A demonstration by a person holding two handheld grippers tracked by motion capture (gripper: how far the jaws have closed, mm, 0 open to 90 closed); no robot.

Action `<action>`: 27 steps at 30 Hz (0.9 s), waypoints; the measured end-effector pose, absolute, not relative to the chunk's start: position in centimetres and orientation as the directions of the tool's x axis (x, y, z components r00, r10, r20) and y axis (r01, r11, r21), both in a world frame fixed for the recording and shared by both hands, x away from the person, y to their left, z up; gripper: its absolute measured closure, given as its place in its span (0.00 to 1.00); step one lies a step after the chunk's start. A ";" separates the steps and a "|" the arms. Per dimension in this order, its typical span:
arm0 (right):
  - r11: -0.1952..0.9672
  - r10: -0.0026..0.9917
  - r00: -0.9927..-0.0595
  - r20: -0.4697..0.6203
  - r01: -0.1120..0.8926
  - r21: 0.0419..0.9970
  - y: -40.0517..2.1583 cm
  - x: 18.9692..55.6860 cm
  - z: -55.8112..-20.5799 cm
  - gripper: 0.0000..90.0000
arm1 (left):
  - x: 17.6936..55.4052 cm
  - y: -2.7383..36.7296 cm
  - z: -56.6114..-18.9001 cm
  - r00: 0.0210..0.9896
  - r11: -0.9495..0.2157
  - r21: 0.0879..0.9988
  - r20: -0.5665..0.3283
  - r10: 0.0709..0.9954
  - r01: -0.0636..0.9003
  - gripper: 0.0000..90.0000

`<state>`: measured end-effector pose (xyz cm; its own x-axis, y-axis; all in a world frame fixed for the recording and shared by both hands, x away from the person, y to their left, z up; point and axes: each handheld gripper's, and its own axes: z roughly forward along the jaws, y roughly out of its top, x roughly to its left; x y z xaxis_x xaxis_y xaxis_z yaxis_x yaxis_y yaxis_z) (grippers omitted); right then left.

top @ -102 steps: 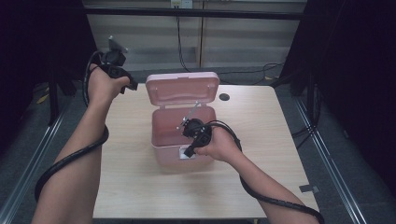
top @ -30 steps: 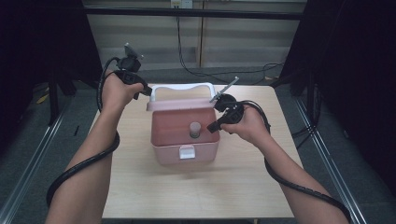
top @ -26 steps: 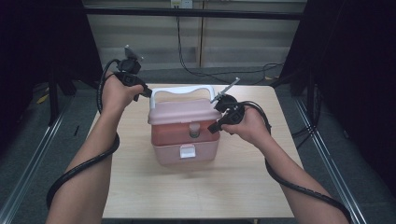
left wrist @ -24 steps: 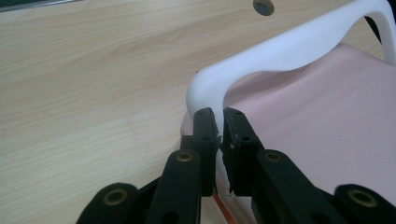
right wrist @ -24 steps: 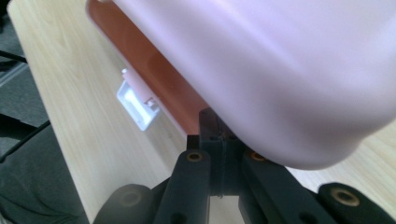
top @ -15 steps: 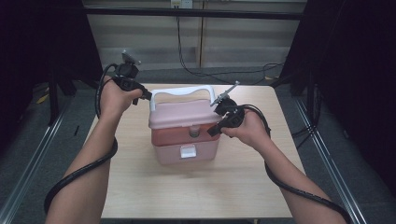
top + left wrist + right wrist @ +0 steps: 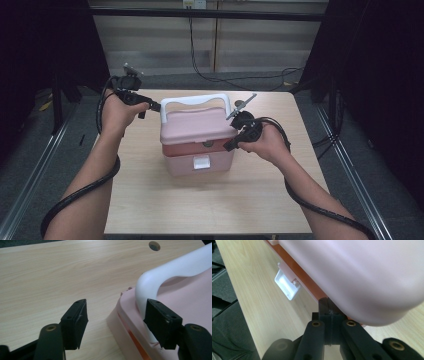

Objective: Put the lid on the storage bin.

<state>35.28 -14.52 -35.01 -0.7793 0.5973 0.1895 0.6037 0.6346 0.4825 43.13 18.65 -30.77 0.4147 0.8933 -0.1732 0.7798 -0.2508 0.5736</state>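
The pink box [image 7: 197, 140] sits near the middle of the wooden table [image 7: 200, 205]; everything else is placed from it. It is a pale pink plastic case with rounded corners, a pink lid [image 7: 196, 125] and a white arched handle [image 7: 195, 101] rising upright over the lid's far edge. A band of orange-red [image 7: 308, 283] shows between lid and body, so the lid looks slightly raised rather than seated; a white latch [image 7: 201, 162] hangs at the front face of the body.

Your left gripper [image 7: 150, 106] is at the box's left far corner, beside the foot of the handle; in its own view the jaws stand wide apart with nothing between them — one over bare table, the other just against the white handle's base.

Your right gripper [image 7: 231, 145] is at the box's right side, its tips at the lid's edge; its jaws are pressed together, tips tucked under the lid rim at the orange band — whether they pinch anything, you cannot tell from here.

A small dark hole [image 7: 239, 104] lies in the table behind the box.
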 end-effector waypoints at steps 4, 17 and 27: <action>0.644 0.591 -0.784 0.187 0.599 0.476 -14.7 35.1 -35.2 1.00 | 42.9 19.2 -31.5 0.407 -0.244 0.573 -0.174 0.897 0.782 0.32; 0.631 0.599 -0.776 0.198 0.609 0.480 -15.4 34.7 -35.9 0.99 | 41.9 20.9 -34.7 0.393 -0.238 0.548 -0.184 0.901 0.802 0.29; 0.636 0.590 -0.787 0.181 0.591 0.497 -15.8 33.9 -36.3 0.76 | 41.0 21.9 -36.5 0.397 -0.243 0.545 -0.183 0.899 0.802 0.24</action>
